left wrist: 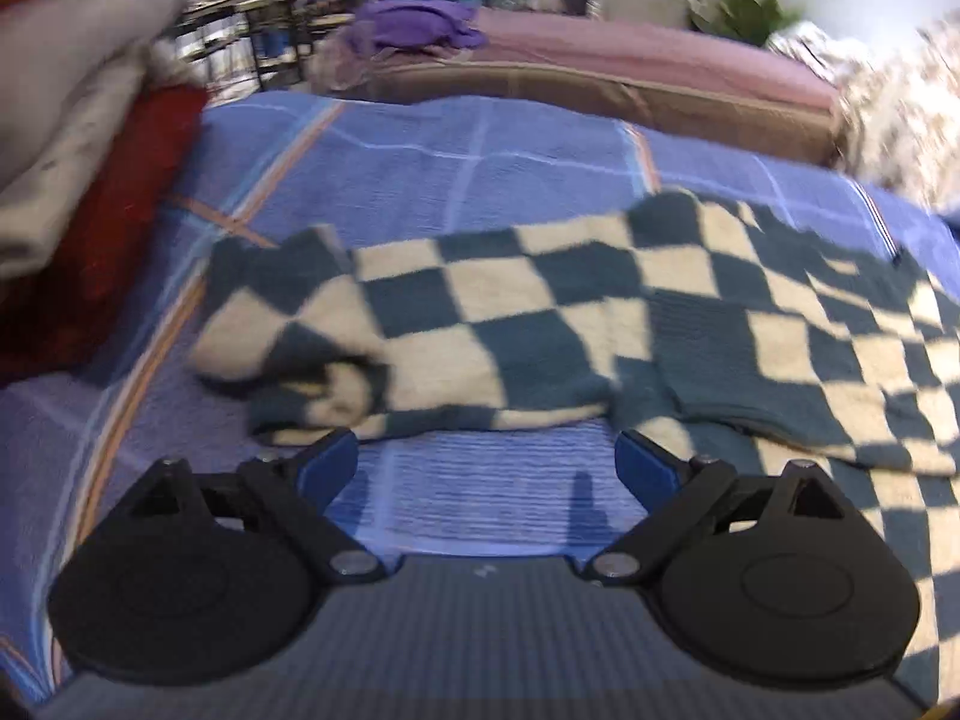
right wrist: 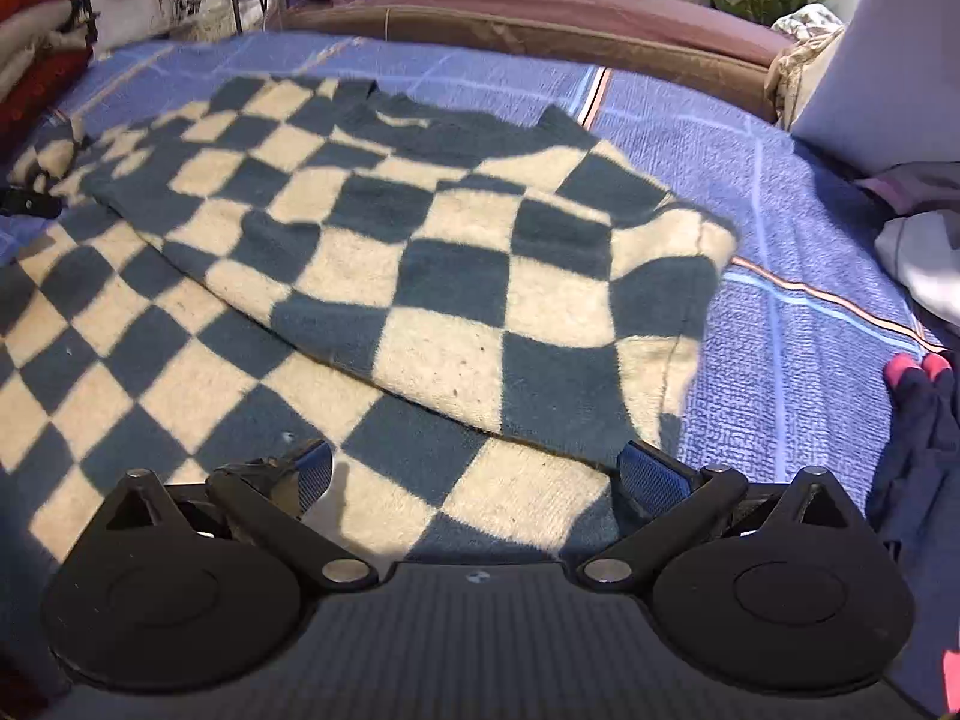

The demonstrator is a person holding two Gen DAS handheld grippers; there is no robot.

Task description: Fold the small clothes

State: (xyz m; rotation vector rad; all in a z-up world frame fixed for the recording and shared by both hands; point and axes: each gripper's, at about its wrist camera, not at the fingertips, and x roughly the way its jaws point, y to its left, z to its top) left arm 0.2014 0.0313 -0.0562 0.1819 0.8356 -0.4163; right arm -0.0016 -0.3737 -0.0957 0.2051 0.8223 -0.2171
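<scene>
A teal and cream checkered sweater (left wrist: 540,312) lies spread on a blue plaid bedspread (left wrist: 456,162). In the left wrist view its left sleeve lies across, bunched at the end (left wrist: 288,360). My left gripper (left wrist: 486,462) is open and empty, just short of the sleeve's near edge. In the right wrist view the sweater (right wrist: 372,252) has its right sleeve folded over the body. My right gripper (right wrist: 474,474) is open and empty, just above the sweater's near part.
A stack of folded red and grey clothes (left wrist: 78,138) sits at the left. A pink-covered mattress (left wrist: 630,54) with a purple cloth (left wrist: 420,24) lies behind. Dark and white garments (right wrist: 918,420) lie at the right, by a pale pillow (right wrist: 888,60).
</scene>
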